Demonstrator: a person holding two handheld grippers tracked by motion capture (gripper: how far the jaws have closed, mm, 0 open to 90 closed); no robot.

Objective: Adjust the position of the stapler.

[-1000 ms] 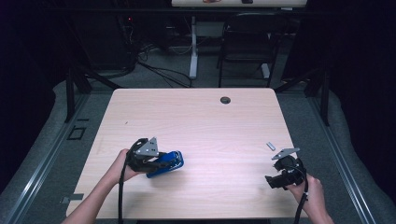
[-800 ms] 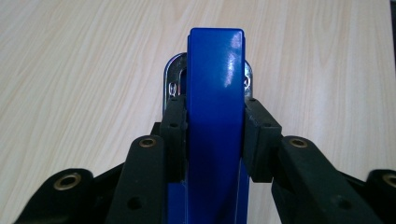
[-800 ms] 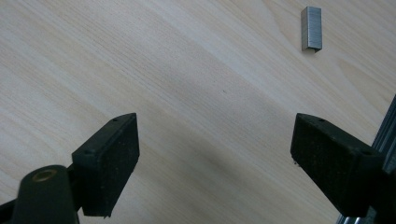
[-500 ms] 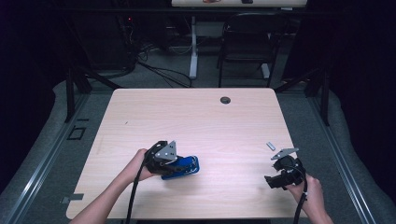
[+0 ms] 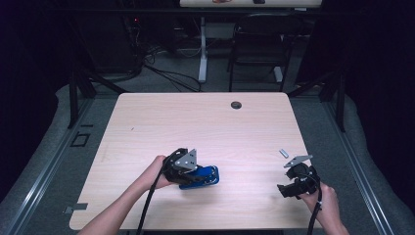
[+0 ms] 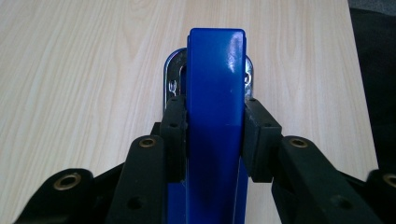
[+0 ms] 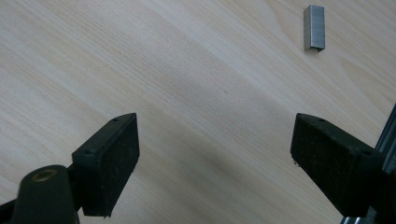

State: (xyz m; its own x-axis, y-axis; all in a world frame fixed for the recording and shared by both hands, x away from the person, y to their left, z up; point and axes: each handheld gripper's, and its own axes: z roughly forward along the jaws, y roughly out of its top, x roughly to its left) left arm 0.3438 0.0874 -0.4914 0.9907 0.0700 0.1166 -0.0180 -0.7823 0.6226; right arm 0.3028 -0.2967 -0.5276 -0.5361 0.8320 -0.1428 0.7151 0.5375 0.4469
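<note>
The left gripper [image 6: 212,126] clamps a blue stapler [image 6: 215,93] by its sides; that gripper's view reveals the chrome base beneath. In the high view the stapler [image 5: 201,177] lies well left of a staple strip [image 5: 283,153]. The right gripper [image 7: 215,154], jaws wide apart and holding nothing, sits near the strip [image 7: 313,27].

I sit at a pale wood-grain table [image 5: 205,122] with a round cable hole [image 5: 236,105] near its far edge. Grey carpet [image 5: 58,147] spreads around it, crossed by metal floor rails [image 5: 44,181]. Beyond, the room falls dark; I make out a black chair [image 5: 254,49], a white desk leg [image 5: 202,49], and what may be tangled cables [image 5: 161,73] on the floor.
</note>
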